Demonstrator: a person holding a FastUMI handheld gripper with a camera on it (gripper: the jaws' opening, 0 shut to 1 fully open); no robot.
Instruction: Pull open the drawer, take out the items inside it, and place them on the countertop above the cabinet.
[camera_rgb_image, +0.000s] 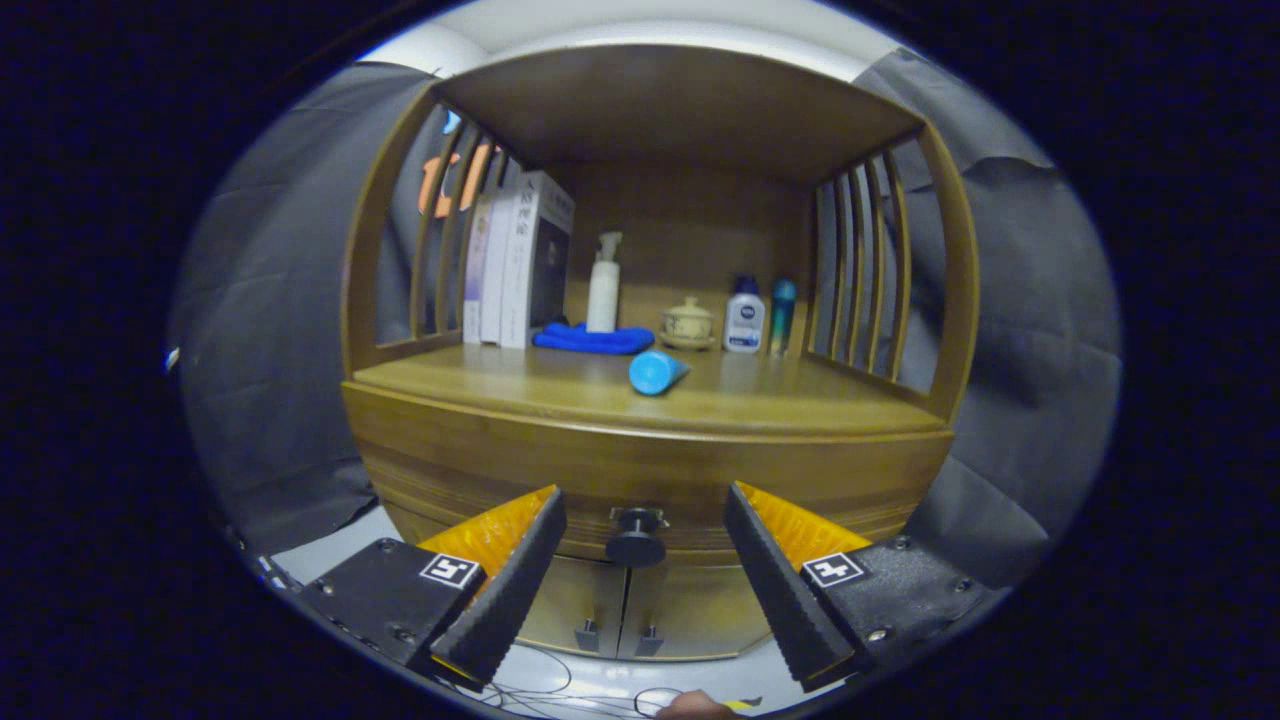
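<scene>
1. The drawer (640, 480) is seen shut, its front flush with the cabinet (420, 450). The knob (636, 545) stands out at the middle of the front, above the seam of the two small doors (625, 610).
2. The gripper (640, 590) is held wide open, gripping nothing. The knob lies between the fingers, a little beyond their tips, with a clear gap on each side.
3. A blue tube (657, 371) is seen lying on its side on the countertop (500, 385), near the front edge. Whether it came from the drawer cannot be told, and the drawer's inside is hidden.
4. Two stages are fitted by this scene: a reach for the knob before the pull, or a drawer shut again with the tube already set above. No single next move is settled.
5. Open room is left on the front half of the countertop beside the tube. The back is taken by books (515, 260), a cloth (592, 339), bottles (744, 315) and a cup (689, 322). Slatted sides and the shelf roof bound the space.
</scene>
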